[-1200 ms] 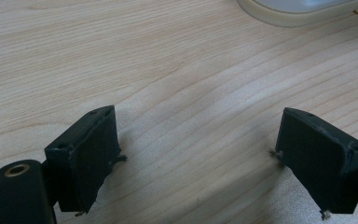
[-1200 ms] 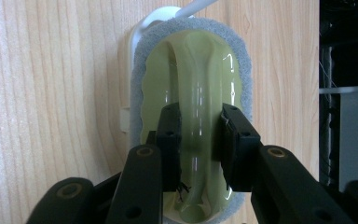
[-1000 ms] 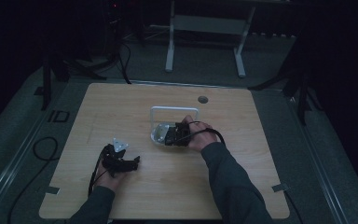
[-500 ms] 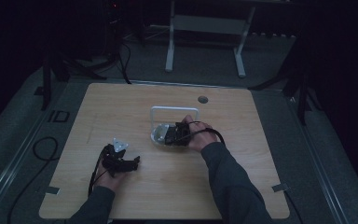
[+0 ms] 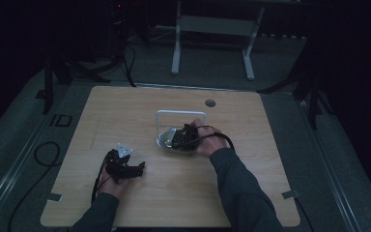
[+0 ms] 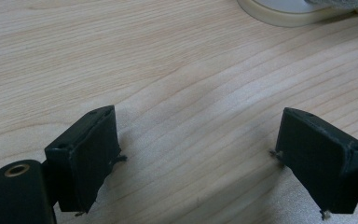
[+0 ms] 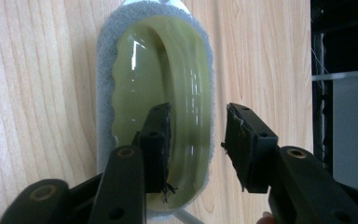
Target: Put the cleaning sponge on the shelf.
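Straddling the rim of the clear yellowish glass bowl (image 7: 161, 116), apparently ready to pinch it, the right gripper (image 7: 196, 147) was part-spread, while the left gripper (image 6: 198, 156) rested wide-spread and empty on the pale wooden table (image 5: 125, 116).

The room is dim, its far side nearly black; a light wooden table (image 5: 125, 121) with a round hole (image 5: 210, 103) near its far edge stands on grey floor (image 5: 212, 72). A white frame stand (image 5: 212, 24) stands beyond the table; dark tripod legs (image 5: 53, 82) at far left and right; a cable (image 5: 41, 154) lies at left.

High view looks down; gripper views skim the table (image 5: 251, 145) close
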{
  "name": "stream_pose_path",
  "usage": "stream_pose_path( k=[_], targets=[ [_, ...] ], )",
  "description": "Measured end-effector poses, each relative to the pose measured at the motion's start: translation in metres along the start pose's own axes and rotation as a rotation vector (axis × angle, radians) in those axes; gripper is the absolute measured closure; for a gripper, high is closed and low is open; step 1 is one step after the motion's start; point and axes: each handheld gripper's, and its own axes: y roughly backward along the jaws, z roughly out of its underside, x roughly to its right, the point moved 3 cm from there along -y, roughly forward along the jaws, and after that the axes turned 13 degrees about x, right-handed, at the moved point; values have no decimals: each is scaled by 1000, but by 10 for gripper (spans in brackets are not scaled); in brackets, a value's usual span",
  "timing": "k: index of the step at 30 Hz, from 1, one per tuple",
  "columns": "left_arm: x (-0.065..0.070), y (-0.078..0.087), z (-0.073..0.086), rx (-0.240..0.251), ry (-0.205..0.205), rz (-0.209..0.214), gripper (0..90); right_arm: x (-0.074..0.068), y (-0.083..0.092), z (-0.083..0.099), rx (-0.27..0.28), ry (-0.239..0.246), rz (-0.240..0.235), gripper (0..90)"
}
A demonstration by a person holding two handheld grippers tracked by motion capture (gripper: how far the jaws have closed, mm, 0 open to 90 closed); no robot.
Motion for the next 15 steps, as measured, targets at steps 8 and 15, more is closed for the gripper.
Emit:
stream_pose_path(
  k=[8, 15],
  targets=[
    [0, 0, 0, 0, 0, 0, 131, 0, 11, -1, 36, -17, -5, 544],
    [0, 0, 0, 0, 0, 0, 131, -4, 21, -2, 71, -47, -18, 523]
  ],
)
